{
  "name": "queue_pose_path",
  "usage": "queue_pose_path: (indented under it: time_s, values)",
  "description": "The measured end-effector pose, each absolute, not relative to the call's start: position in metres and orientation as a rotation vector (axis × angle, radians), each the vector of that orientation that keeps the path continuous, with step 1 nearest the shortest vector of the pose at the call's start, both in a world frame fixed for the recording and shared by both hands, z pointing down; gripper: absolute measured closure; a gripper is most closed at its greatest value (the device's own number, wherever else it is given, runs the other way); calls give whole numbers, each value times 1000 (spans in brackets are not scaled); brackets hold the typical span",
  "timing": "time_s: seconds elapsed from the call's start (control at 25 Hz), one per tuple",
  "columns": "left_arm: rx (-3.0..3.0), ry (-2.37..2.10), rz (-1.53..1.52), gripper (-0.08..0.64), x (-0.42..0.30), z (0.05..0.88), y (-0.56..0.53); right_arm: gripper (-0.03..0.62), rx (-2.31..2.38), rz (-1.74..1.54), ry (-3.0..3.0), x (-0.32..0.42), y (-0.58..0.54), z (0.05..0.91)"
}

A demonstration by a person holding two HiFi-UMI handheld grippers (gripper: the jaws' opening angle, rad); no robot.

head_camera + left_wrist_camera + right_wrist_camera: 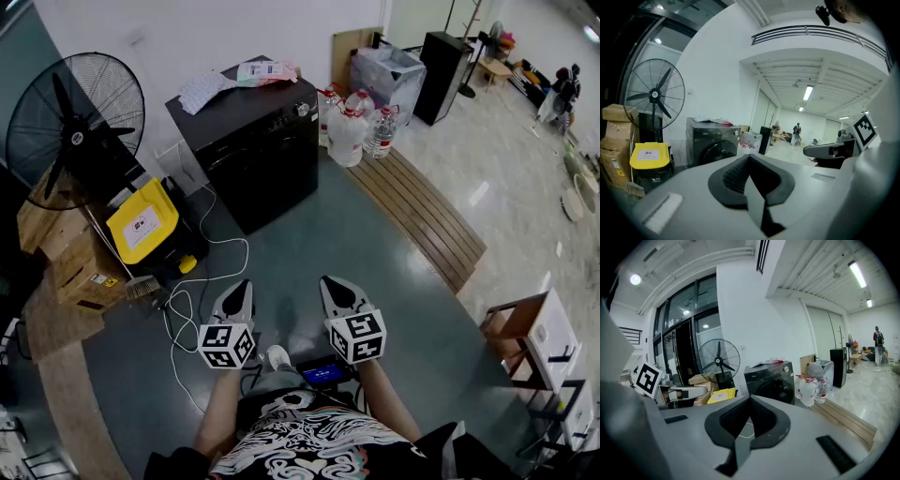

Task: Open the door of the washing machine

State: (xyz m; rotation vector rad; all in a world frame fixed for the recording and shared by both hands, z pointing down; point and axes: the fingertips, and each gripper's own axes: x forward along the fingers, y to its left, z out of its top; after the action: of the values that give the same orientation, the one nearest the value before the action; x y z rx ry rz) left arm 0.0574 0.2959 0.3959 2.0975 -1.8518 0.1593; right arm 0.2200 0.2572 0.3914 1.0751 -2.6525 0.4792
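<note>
The black washing machine (253, 141) stands against the white wall at the far middle, its round door (258, 173) closed; it also shows as the washing machine (712, 140) in the left gripper view and the washing machine (771, 383) in the right gripper view. Papers and a packet (267, 70) lie on its top. My left gripper (236, 291) and right gripper (335, 286) hang side by side well short of the machine, over the dark floor. Both are shut with nothing between their jaws.
A large black floor fan (75, 127), a yellow bin (142, 225), cardboard boxes (66, 253) and a brush stand at the left. White cables (202, 281) trail across the floor. Water bottles (352, 127) sit right of the machine, beside a wooden platform (422, 216).
</note>
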Motion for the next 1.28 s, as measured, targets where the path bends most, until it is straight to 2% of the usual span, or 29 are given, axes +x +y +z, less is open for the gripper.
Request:
queue_pose_path:
  time_s: [0.36,0.48,0.6,0.64,0.68,0.72,1.04,1.28]
  values:
    - [1998,-1915,192,558,47,396,338,591,967,430,-2695,203,276,387]
    - [2004,-1933,240,557,44,402,341,589,1021,505,-2653,206,263,396]
    - [2006,-1926,198,467,43,406,327,588,1038,520,-2617,203,246,404]
    - [2002,-1930,179,460,40,406,320,580,1022,516,-2616,198,241,405]
    - [1998,-1940,164,454,36,405,312,479,1002,519,-2620,192,237,405]
    - [1994,-1953,155,443,30,404,304,438,980,522,-2623,185,233,405]
    - [1905,-1997,206,462,-46,433,236,454,915,467,-2596,123,169,422]
    - [1982,-1840,362,460,-130,498,109,454,998,527,-2507,33,61,468]
